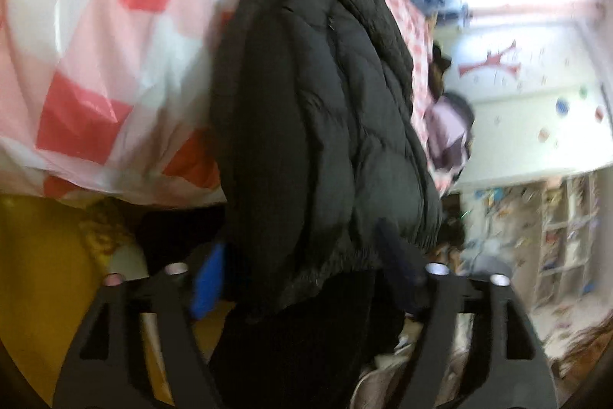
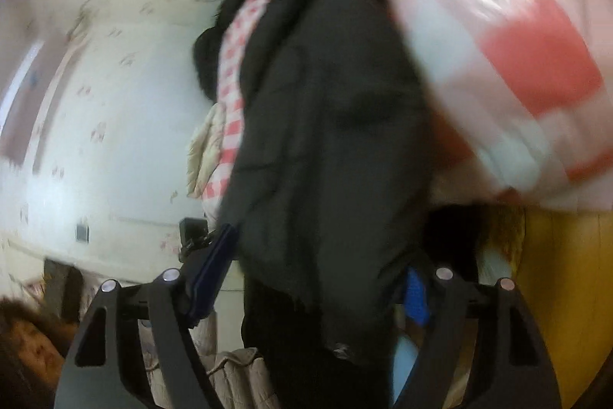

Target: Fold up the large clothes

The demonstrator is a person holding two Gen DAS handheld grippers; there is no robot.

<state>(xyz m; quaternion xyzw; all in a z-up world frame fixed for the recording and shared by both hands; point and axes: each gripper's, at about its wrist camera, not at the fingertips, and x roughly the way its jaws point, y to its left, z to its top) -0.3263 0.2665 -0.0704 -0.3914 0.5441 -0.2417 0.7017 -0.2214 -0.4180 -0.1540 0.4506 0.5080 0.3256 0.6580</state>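
**Black puffer jacket hanging right in front of both grippers, jaws wide apart**

So here's the scene. The black puffer jacket (image 1: 325, 110) fills the middle of both wrist views, hanging in a long bunched column straight ahead of the tools. Its ribbed hem droops down between the fingers of the left gripper (image 1: 302, 275), and on the other side the lower edge hangs between the fingers of the right gripper (image 2: 314, 278) too. Both sets of jaws are spread wide, blue pads well out to either side of the fabric, and I can't see either pad pressing on the cloth. No earlier shot to compare, so that's all I'll say on that.

Stuff crowding around:

- A big red, pink and white checked quilt (image 1: 99, 56) bulges just behind the jacket, to the left of the left gripper and to the right of the right one (image 2: 509, 37).
- A narrower strip of small red-and-white check fabric (image 2: 233, 87) runs alongside the jacket's edge.
- Something yellow (image 1: 42, 275) sits low, beyond the left gripper's outer finger.
- Shelves (image 1: 567, 236) stuffed with colourful bits are off to the right of the left gripper, quite blurred.
- A pale wall (image 2: 115, 125) with small printed motifs spreads out left of the right gripper.
- Beige quilted fabric (image 2: 237, 374) lies low, under the right gripper's fingers.

Everything's motion-blurred, so finer detail is anyone's guess.
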